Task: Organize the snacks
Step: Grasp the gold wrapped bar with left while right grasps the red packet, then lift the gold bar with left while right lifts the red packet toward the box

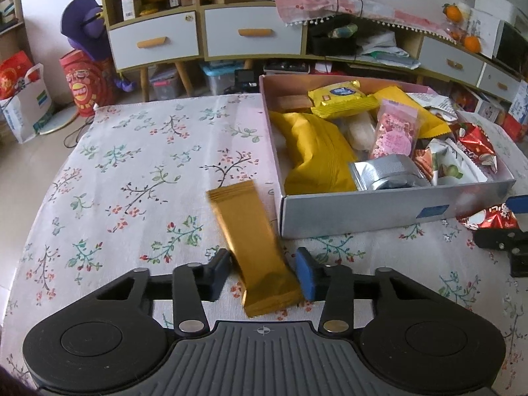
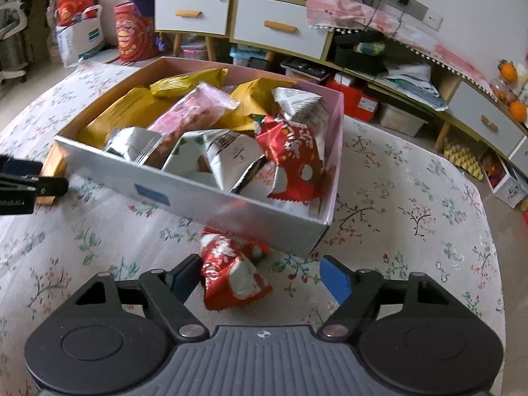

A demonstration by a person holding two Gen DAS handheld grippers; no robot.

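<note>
Beside one box (image 1: 379, 209), each spread-jawed gripper straddles one packet: left (image 1: 264, 272) gold (image 1: 254, 247), right (image 2: 260, 277) red (image 2: 231, 270).

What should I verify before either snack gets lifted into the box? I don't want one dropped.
1. Gold bar packet between the left gripper fingers: ok.
2. Left jaws closed on it: not ok, gaps show.
3. Red snack bag between the right gripper fingers: ok, off-centre.
4. Right jaws closed: not ok, wide open.
5. Room in the box: cannot tell, it looks heaped.
</note>
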